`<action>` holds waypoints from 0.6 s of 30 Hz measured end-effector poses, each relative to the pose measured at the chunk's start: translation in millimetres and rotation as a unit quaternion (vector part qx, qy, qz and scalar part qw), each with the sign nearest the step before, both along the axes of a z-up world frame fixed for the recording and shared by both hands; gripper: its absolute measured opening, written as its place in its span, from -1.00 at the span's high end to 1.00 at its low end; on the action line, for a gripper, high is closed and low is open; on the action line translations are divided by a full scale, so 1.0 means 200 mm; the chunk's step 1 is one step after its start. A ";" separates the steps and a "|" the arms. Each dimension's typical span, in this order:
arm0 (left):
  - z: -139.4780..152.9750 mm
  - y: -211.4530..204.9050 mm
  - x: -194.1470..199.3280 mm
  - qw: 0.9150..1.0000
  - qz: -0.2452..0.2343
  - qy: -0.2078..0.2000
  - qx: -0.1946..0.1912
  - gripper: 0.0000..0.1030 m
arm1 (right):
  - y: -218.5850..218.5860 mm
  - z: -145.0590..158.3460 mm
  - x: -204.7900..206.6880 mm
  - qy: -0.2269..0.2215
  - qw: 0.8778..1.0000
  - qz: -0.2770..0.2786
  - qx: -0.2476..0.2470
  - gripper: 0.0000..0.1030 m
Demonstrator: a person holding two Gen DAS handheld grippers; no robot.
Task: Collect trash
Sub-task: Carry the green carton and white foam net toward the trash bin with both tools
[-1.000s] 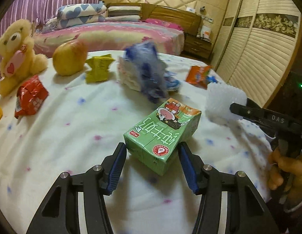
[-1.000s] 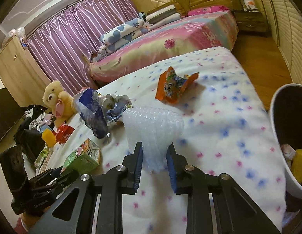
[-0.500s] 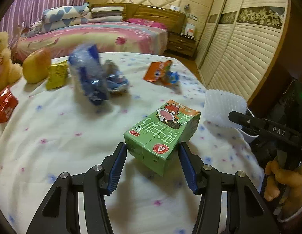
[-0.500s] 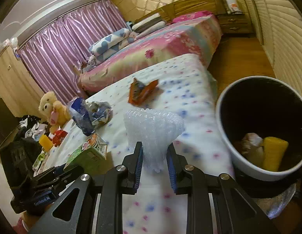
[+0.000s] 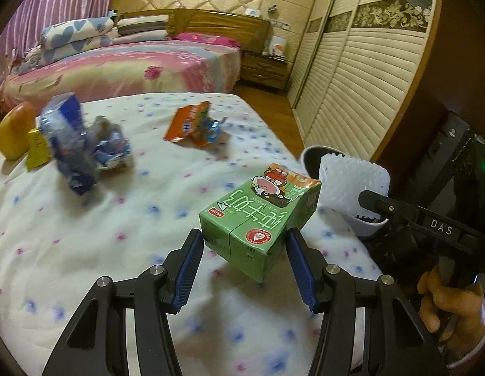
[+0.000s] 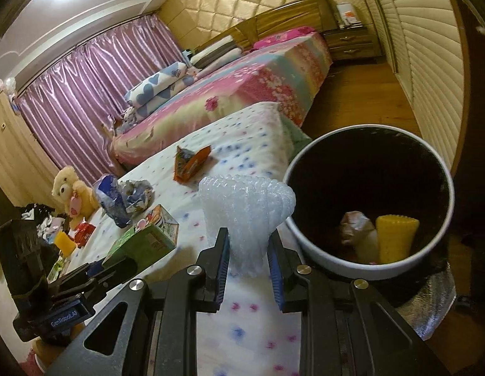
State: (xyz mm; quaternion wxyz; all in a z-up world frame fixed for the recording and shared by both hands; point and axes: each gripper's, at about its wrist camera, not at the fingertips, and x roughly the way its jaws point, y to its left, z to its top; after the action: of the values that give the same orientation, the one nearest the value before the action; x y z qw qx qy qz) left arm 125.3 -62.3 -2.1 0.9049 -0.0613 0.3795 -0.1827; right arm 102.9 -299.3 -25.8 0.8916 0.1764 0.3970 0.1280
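Observation:
My left gripper [image 5: 244, 247] is shut on a green drink carton [image 5: 258, 213] and holds it above the dotted white tablecloth [image 5: 85, 250]. The carton also shows in the right wrist view [image 6: 142, 238]. My right gripper [image 6: 247, 247] is shut on a white foam fruit net [image 6: 245, 210], right beside the rim of a white trash bin [image 6: 336, 266] with a black liner. The net [image 5: 352, 181] and the bin [image 5: 308, 156] show at the right of the left wrist view. The bin holds a yellow foam piece [image 6: 395, 238] and a crumpled wrapper [image 6: 355, 225].
On the cloth lie an orange snack wrapper [image 5: 189, 122], a crumpled blue and white bag [image 5: 76, 144], a yellow packet [image 5: 37, 147] and a yellow fruit [image 5: 13, 131]. A teddy bear [image 6: 70, 188] and a red packet [image 6: 84, 232] sit at the far left. A bed [image 5: 117, 69] stands behind.
Both grippers have swung right with their loads. The bin has come closer and larger in the right wrist view, and the net is now at its rim.

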 end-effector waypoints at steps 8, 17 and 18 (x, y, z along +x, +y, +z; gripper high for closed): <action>-0.01 -0.13 0.05 1.000 -0.018 -0.001 0.003 -0.03 | -0.12 0.00 -0.03 0.000 1.000 -0.026 -0.002 0.54; -0.05 -0.26 0.12 0.999 -0.040 0.015 0.008 0.68 | -0.20 -0.01 -0.04 0.001 0.999 -0.039 -0.002 0.54; -0.05 -0.27 0.12 0.999 -0.040 0.019 0.003 0.69 | -0.21 -0.01 -0.04 0.002 0.999 -0.040 -0.002 0.54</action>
State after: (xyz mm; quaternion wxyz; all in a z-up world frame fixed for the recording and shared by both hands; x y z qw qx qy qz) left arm 150.2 -116.5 -12.7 0.8896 -0.0474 0.3996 -0.2163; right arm 94.1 -341.5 -28.1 0.8955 0.1910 0.3915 0.0910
